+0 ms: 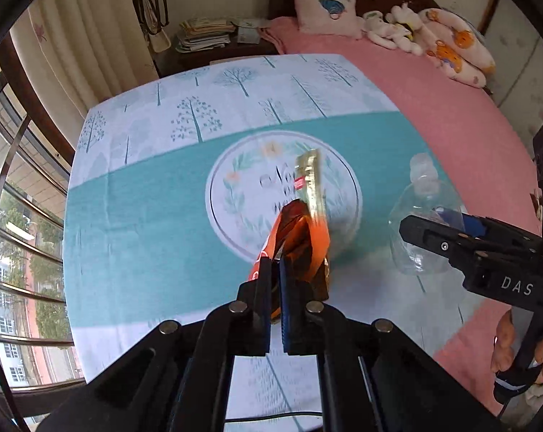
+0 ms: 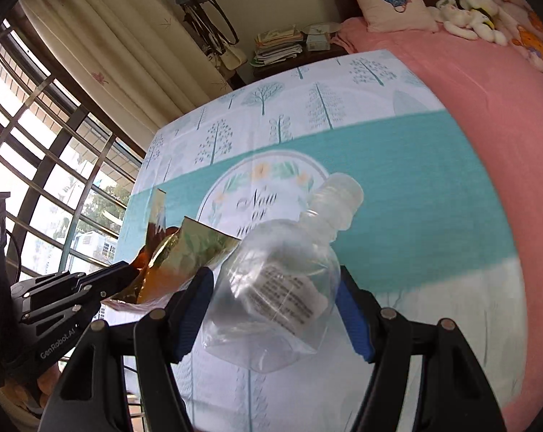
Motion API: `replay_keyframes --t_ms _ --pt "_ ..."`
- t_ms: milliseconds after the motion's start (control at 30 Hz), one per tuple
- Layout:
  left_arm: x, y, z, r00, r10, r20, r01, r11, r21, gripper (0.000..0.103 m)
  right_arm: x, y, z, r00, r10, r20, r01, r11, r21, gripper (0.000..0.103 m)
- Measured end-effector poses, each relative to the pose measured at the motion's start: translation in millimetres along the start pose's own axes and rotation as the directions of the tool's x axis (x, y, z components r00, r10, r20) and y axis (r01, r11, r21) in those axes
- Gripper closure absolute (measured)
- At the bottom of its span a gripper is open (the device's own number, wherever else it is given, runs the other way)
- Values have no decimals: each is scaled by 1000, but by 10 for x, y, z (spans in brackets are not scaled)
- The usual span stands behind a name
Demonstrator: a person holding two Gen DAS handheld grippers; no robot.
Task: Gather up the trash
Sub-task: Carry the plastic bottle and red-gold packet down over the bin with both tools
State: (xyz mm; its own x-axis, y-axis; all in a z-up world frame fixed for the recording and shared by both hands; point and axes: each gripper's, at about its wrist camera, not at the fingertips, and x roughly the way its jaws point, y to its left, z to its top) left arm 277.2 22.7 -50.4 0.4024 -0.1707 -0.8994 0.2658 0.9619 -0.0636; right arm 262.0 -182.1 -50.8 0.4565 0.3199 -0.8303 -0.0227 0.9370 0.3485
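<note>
My left gripper (image 1: 275,270) is shut on an orange and gold snack wrapper (image 1: 300,226), held above the tree-print cloth (image 1: 145,198); the wrapper also shows in the right wrist view (image 2: 185,252). My right gripper (image 2: 275,309) is shut on a clear plastic bottle (image 2: 282,280), its cap pointing away from me. In the left wrist view the bottle (image 1: 421,216) sits in the right gripper (image 1: 437,237) at the right. The left gripper (image 2: 127,273) shows at the left of the right wrist view.
The teal and white cloth lies on a pink bed (image 1: 451,115). A pillow (image 1: 325,7) and plush toys (image 1: 397,28) lie at the bed's head. A nightstand with stacked papers (image 1: 203,36) stands behind. Curtain (image 1: 84,43) and barred window (image 1: 15,216) are at the left.
</note>
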Motion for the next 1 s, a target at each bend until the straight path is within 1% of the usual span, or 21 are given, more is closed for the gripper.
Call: replay_keyframes --t_ms 100,233,333,367,433,467,533,567,600,667,733,767,800,867,967,1000 --pt "-161 -50 -348 1000 -22 -6 22 1000 19 102 -133 72 -316 1000 -4 -3 4 1000 1 35" --pt "-295 -107 -730 998 -54 -12 55 997 46 102 -286 175 -771 1000 -18 -5 18 1000 -8 35" --pt "-294 -153 -1002 998 -61 -31 63 995 78 102 -323 193 -1062 999 -31 -17 31 1000 3 35" --pt "-281 -166 -1099 997 -72 -36 75 994 85 101 -333 197 -1164 999 -32 -22 33 999 12 35" --pt "-224 -158 -1210 995 -83 -47 86 994 73 99 -355 209 -1330 999 -42 -26 42 999 26 35" --pt "-189 -148 -1255 994 -89 -57 93 994 59 94 -368 217 -1390 999 -43 -27 44 999 30 35" --pt "-118 -124 -1291 994 -87 -65 90 995 36 80 -397 244 -1495 999 -48 -26 48 998 32 35" --pt "-90 -109 -1304 994 -85 -67 87 996 23 66 -415 266 -1531 998 -52 -24 53 998 28 35" --pt "-57 -100 -1307 994 -82 -67 83 996 15 48 -427 280 -1562 998 -56 -22 57 998 24 35" --pt "-12 -86 -1287 996 -63 -59 63 998 -3 36 -449 290 -1611 998 -61 -19 62 998 18 35" --pt "40 -85 -1245 997 -54 -53 54 999 -4 34 -457 283 -1641 998 -65 -18 66 998 19 35" --pt "79 -90 -1215 998 -44 -55 44 999 -3 28 -456 266 -1651 998 -67 -17 68 997 23 35" --pt "113 -91 -1189 998 -35 -54 35 999 -3 25 -453 252 -1656 997 -69 -18 69 997 27 35" --pt "168 -106 -1133 999 -15 -36 15 1000 2 21 -447 219 -1662 997 -71 -17 72 997 33 35" --pt "269 -157 -1043 999 23 -24 -23 999 25 11 -430 172 -1639 997 -73 -15 73 996 41 35" --pt "298 -172 -1017 999 32 -19 -32 999 32 10 -419 154 -1627 997 -74 -15 74 996 44 35"
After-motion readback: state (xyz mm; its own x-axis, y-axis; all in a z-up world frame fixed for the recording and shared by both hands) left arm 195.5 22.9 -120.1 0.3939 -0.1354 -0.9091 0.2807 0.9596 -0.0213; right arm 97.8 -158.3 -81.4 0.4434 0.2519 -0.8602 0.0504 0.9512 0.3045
